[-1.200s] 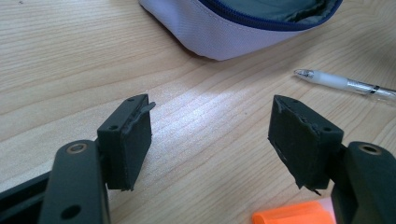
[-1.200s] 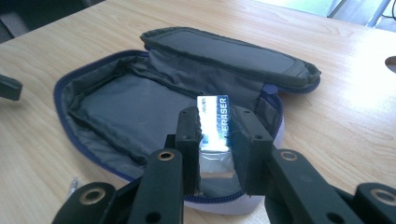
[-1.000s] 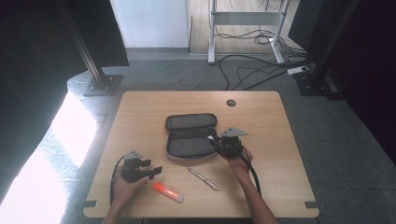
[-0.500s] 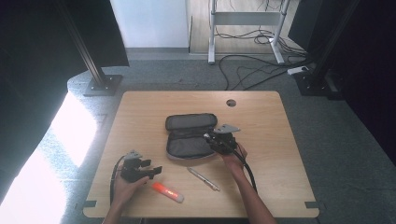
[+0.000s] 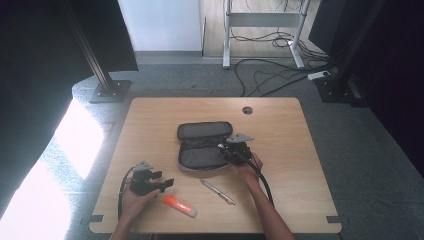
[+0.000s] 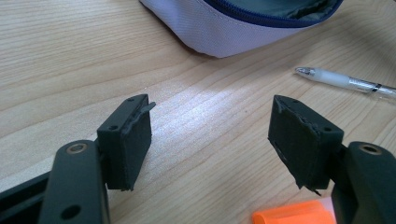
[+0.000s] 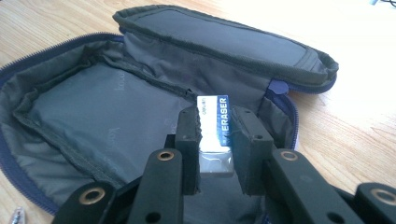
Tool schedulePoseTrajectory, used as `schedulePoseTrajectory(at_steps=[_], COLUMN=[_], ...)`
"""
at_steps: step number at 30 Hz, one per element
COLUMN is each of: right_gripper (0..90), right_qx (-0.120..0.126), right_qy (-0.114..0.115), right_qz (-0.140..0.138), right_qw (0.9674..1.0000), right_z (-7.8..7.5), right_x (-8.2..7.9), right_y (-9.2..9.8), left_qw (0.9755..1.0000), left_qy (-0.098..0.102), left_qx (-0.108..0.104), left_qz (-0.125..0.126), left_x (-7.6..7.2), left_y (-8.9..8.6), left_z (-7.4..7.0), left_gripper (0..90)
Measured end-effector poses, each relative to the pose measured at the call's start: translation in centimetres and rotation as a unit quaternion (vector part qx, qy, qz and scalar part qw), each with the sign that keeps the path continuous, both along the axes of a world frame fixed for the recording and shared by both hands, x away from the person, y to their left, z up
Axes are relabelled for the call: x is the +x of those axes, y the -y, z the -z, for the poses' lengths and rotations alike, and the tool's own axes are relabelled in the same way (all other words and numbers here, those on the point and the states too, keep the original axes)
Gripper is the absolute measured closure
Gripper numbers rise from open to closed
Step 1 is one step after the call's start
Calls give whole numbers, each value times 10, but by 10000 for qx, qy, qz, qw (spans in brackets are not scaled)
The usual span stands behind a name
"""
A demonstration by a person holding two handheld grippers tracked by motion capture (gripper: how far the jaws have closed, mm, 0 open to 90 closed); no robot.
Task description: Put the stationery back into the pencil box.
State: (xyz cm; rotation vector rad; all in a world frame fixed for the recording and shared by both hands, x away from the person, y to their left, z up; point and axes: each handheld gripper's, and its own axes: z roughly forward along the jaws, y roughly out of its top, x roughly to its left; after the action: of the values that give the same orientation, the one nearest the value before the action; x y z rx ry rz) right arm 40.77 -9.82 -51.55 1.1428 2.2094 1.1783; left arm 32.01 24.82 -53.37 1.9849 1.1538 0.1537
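Note:
A grey pencil case lies unzipped and spread open in the middle of the table, its lid folded back. My right gripper hangs over the case's right end, shut on a white and blue eraser held upright above the grey lining. My left gripper rests near the table's front left, open, with bare wood between its pads. An orange highlighter lies just right of it, and its orange end sits under the right pad. A clear pen lies in front of the case.
The wooden table has a round cable hole at the back right. Black stands, cables and a metal frame sit on the grey floor beyond the far edge. The case's pale outer edge and the pen's tip lie ahead of my left gripper.
My right gripper has moved left and a little lower with the eraser, from the case's right edge to over its open inside. The left gripper stayed where it was.

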Motion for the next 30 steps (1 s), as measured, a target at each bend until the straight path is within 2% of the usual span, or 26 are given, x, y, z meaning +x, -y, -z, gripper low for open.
schedulePoseTrajectory(at_steps=[15, 21, 30], right_gripper=[717, 664, 590], right_qx=[-273, -393, -260], right_qy=[8, 98, 187], right_qz=[-1, 22, 29], right_qw=[9996, 9992, 9995], right_z=[7, 7, -1], right_x=[3, 2, -3], right_y=[-4, -4, -2], left_qw=[10000, 10000, 10000], left_qy=[-15, -21, -18], left_qx=[18, 15, 15], left_qz=[18, 15, 12], left_x=[0, 0, 0], left_y=[1, 1, 0], left_z=[1, 1, 0], left_gripper=[305, 305, 305])
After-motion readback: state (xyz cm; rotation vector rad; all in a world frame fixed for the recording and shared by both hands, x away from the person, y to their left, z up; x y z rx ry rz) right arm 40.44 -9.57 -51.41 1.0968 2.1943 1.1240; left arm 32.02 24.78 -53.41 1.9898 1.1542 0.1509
